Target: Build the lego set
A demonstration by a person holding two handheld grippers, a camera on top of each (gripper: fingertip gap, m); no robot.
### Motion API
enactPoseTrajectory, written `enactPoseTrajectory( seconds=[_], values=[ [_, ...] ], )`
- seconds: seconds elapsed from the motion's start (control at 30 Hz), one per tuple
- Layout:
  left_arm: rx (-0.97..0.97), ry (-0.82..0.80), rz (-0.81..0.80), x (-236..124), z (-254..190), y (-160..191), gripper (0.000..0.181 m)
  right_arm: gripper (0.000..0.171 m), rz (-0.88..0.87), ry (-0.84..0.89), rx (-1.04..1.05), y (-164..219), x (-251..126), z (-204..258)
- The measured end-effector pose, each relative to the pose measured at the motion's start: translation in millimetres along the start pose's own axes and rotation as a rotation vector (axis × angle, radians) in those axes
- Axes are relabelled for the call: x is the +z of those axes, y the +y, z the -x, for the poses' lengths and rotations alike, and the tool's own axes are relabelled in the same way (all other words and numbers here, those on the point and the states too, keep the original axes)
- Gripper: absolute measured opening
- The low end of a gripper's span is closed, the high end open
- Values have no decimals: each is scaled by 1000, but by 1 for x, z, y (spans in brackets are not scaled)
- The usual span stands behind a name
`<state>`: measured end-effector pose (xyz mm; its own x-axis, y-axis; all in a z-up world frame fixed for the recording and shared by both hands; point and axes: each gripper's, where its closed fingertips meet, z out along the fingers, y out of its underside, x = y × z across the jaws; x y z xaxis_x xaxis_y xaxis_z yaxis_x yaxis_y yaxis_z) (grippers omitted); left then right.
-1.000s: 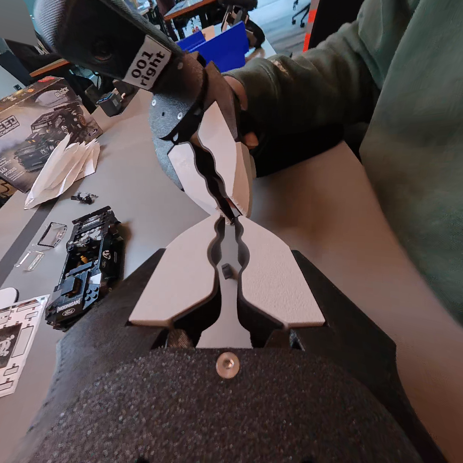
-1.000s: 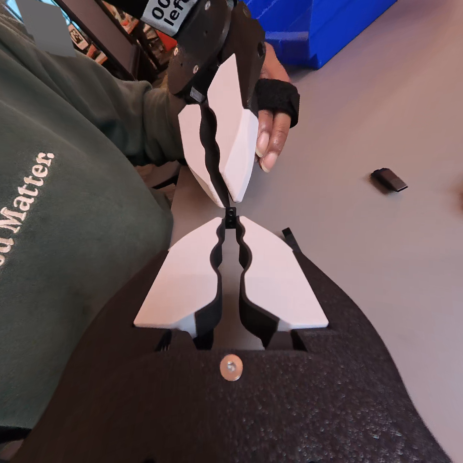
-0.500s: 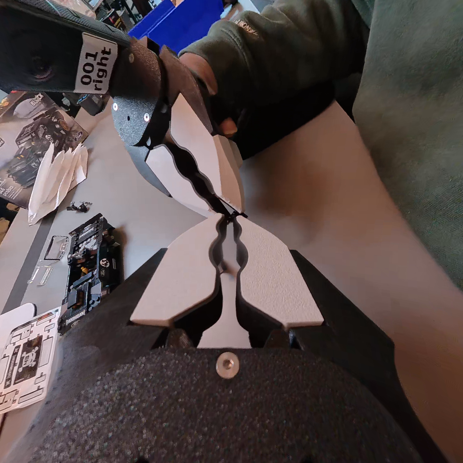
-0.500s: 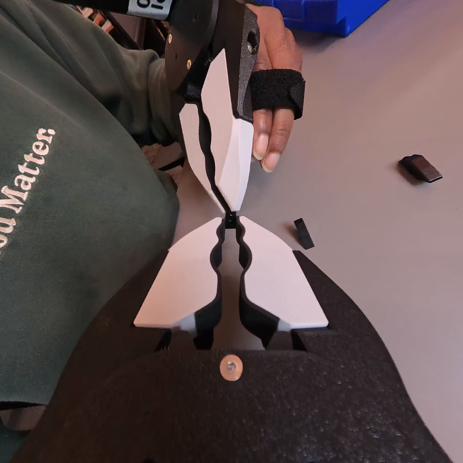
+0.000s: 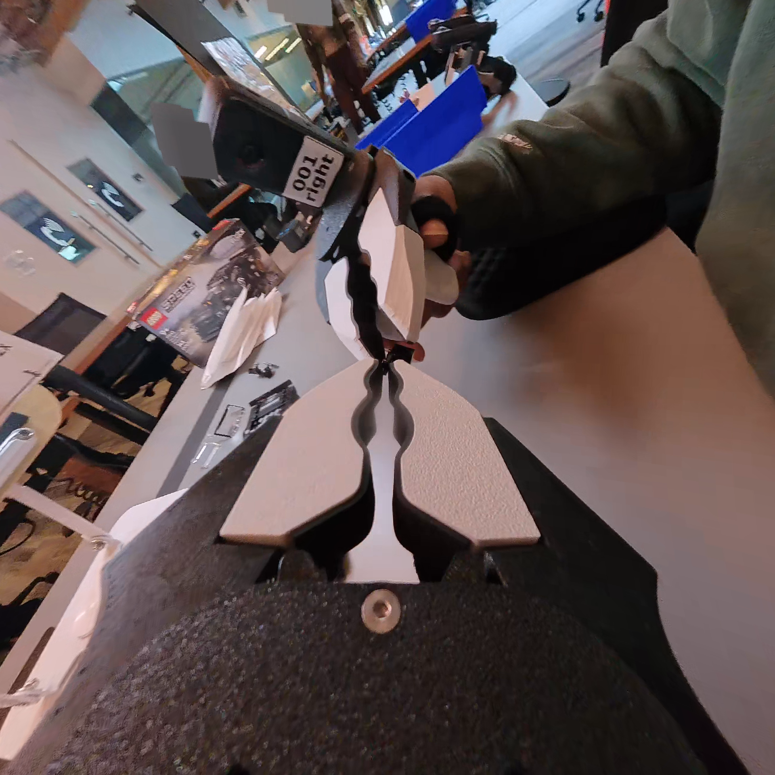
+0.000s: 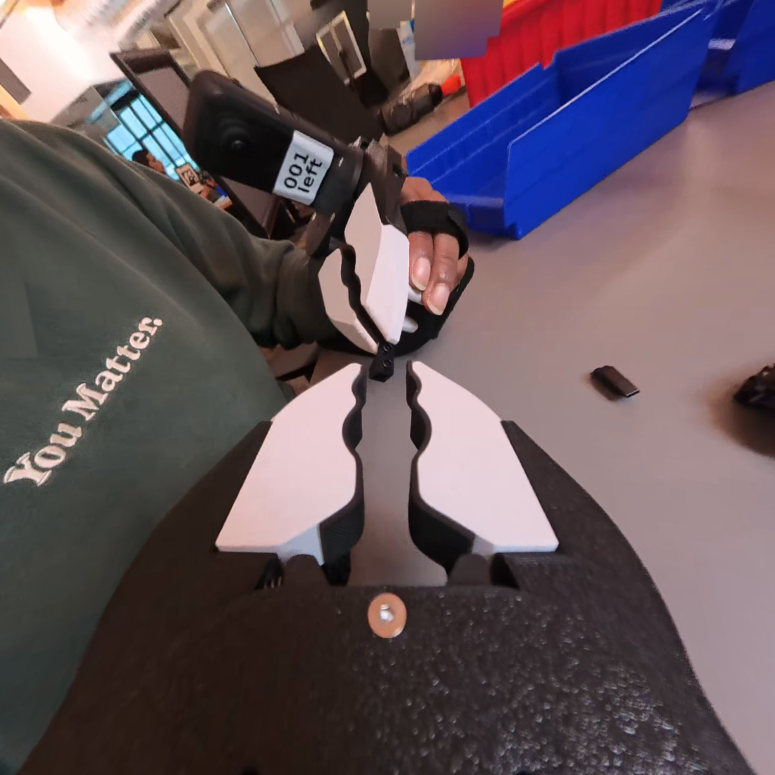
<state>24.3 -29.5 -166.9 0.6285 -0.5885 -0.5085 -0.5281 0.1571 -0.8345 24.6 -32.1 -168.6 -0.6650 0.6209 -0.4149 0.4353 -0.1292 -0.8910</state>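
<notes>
Left gripper (image 6: 383, 346) pinches a small black lego piece (image 6: 383, 365) at its tips; right gripper (image 6: 383, 369) stands apart, empty. Beyond that piece, a half-built black car (image 5: 272, 404) and a loose black piece (image 6: 614, 383) wait, so plenty's left.

Right gripper (image 6: 385, 369) fingers are spreading, letting go of the small black brick (image 6: 384, 364). Left gripper (image 6: 380, 341) is now carrying it alone, both grippers lifting off the table (image 6: 587, 318).
</notes>
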Motion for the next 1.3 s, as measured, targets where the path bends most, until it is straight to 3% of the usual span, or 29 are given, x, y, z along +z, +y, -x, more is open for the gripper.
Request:
enactPoseTrajectory(
  seconds=[0.17, 0.63, 0.8, 1.03, 1.3],
  values=[
    [-10, -25, -9, 0, 4, 1, 3, 9, -32, 13, -1, -4, 0, -2],
    [16, -72, -20, -2, 9, -3, 3, 10, -50, 7, 4, -6, 1, -2],
    [-154, -49, -102, -2, 14, -8, 7, 10, -77, 71, -91, -12, -2, -4],
    [-678, 100, -203, 1, 23, -9, 25, 10, -162, 195, -267, -27, -11, -8],
    [-698, 131, -175, 6, 16, -4, 15, 9, -106, 260, -379, -21, -5, -11]
  ],
)
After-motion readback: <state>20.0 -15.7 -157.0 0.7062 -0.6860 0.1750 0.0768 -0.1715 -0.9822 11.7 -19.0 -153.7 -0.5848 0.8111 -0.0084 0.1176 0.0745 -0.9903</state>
